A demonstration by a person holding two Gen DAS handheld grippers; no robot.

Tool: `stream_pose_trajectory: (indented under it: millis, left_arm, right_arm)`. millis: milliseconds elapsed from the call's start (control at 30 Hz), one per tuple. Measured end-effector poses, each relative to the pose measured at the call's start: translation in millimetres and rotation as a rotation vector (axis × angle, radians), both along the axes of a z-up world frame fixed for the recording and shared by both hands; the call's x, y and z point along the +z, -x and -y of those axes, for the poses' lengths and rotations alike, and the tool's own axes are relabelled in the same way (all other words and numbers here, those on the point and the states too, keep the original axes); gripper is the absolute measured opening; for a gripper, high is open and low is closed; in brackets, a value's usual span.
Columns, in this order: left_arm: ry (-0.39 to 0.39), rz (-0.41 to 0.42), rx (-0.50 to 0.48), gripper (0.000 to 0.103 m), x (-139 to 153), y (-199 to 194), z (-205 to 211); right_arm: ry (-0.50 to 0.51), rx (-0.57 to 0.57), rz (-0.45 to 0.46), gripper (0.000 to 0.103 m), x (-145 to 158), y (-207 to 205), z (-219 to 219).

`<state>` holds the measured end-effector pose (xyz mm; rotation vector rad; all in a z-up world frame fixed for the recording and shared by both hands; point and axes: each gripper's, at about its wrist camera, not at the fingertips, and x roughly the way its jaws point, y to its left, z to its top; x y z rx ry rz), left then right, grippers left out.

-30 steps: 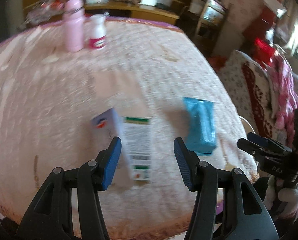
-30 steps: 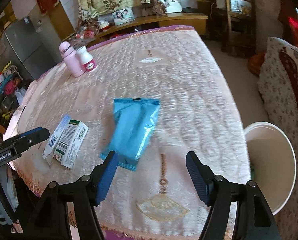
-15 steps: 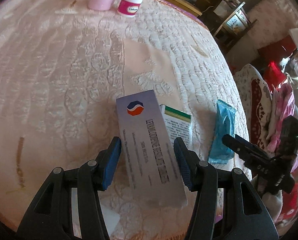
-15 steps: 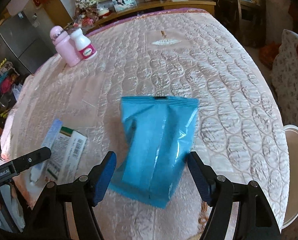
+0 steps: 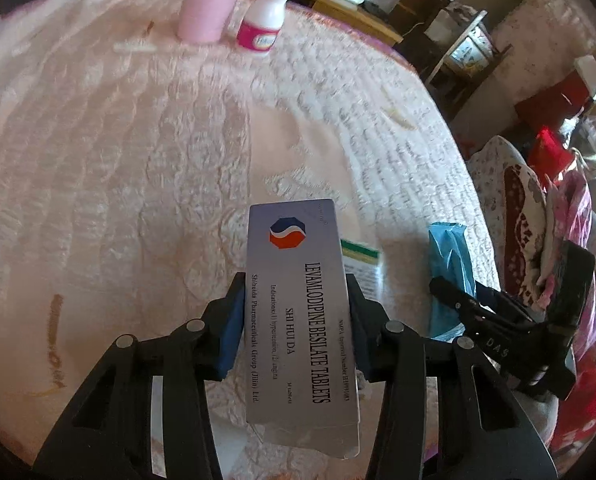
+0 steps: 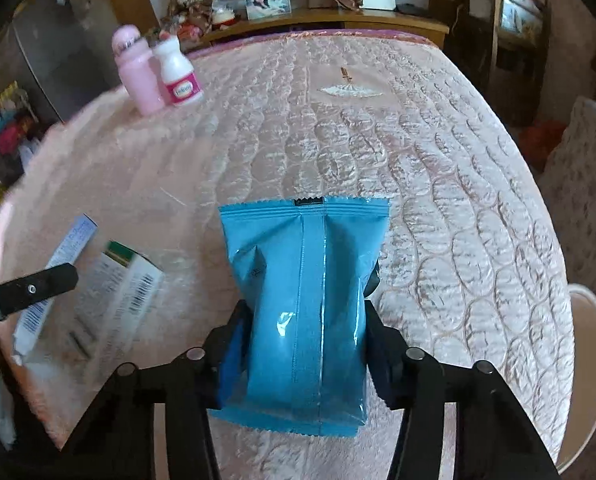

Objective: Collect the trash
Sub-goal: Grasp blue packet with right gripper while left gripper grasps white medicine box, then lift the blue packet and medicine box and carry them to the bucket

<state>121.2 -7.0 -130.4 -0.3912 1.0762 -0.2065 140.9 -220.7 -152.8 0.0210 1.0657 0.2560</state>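
While the left gripper (image 5: 296, 320), held low over the table (image 5: 118, 160), pinches the grey tablet box (image 5: 299, 308), the right gripper (image 6: 303, 344) pinches the blue packet (image 6: 303, 300).

The quilted tabletop (image 6: 437, 184) lies bare across its middle and right side, giving open passage toward the white bin (image 6: 589, 360) just past the right edge. At the far left corner a pink bottle (image 6: 136, 76) and a white bottle (image 6: 180, 74) stand touching, well apart from the near edge. The green-striped carton (image 6: 126, 292) lies flat between the left gripper (image 5: 296, 320) and the right gripper (image 6: 303, 344), narrowing the room there. A patterned chair (image 6: 577, 184) blocks the right flank.
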Motion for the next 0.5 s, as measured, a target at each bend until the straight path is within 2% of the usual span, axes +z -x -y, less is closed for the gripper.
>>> stream_pose_trajectory:
  millis: [233, 500]
  left_arm:
    - [-0.016, 0.078, -0.041, 0.044, 27.9, 9.7, 18.4]
    - [-0.041, 0.102, -0.083, 0.044, 34.8, 13.3, 46.1]
  right_arm:
    - [-0.020, 0.012, 0.052, 0.051, 29.0, 18.9, 9.9]
    - [-0.029, 0.003, 0.072, 0.051, 44.8, 34.8, 23.1]
